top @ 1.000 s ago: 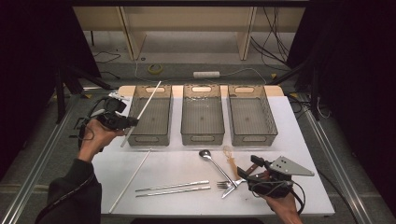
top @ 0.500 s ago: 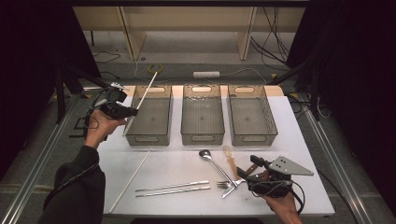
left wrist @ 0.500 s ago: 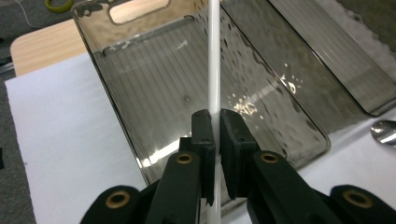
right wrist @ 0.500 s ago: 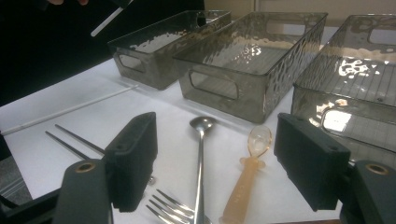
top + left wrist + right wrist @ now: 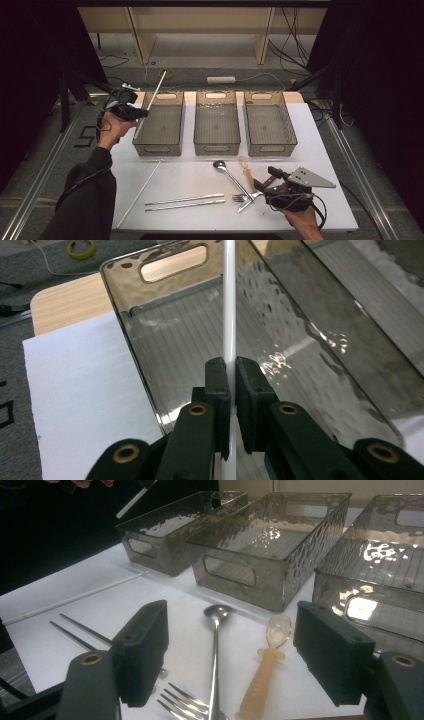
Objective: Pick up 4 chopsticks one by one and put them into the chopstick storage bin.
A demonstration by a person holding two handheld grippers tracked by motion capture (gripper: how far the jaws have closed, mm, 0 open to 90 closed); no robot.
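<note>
Left tool (image 5: pixel 131 111), pinching the white rod (image 5: pixel 152 98), has swung it from 9 o'clock over the left bin (image 5: pixel 159 146); drop looks next. Right tool (image 5: pixel 267 186) waits, spread, by the spoon (image 5: pixel 226 172).

Black hand-held gripper (image 5: pixel 230 385), brass screws; dark sleeve (image 5: pixel 85 200).

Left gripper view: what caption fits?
Black fingers clamp a white rod above the leftmost smoky plastic bin.
</note>
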